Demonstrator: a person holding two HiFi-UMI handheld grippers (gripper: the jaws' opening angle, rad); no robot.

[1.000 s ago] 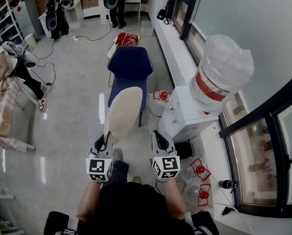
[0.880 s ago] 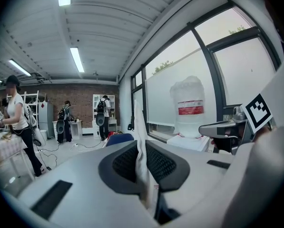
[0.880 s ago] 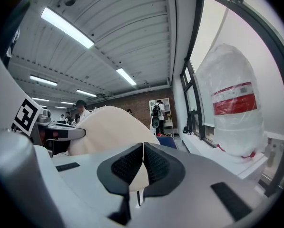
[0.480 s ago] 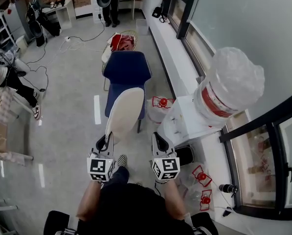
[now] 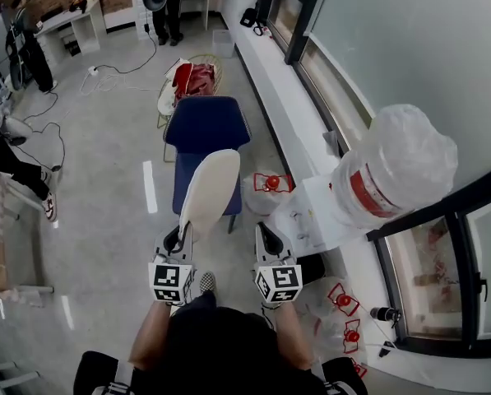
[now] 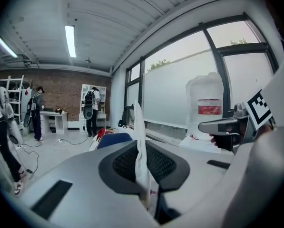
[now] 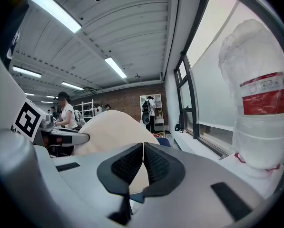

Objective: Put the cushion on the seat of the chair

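Left gripper [image 5: 178, 239]: pinches the cushion's [image 5: 209, 189] thin edge.
Right gripper [image 5: 266, 234]: pressed together, holding nothing.
Do it well: probably get closer, then lay it flat on the seat.
Cushion: pale, round, flat; sticks out in front of the left gripper.
Chair [image 5: 206, 124]: blue, farther ahead, past the cushion.
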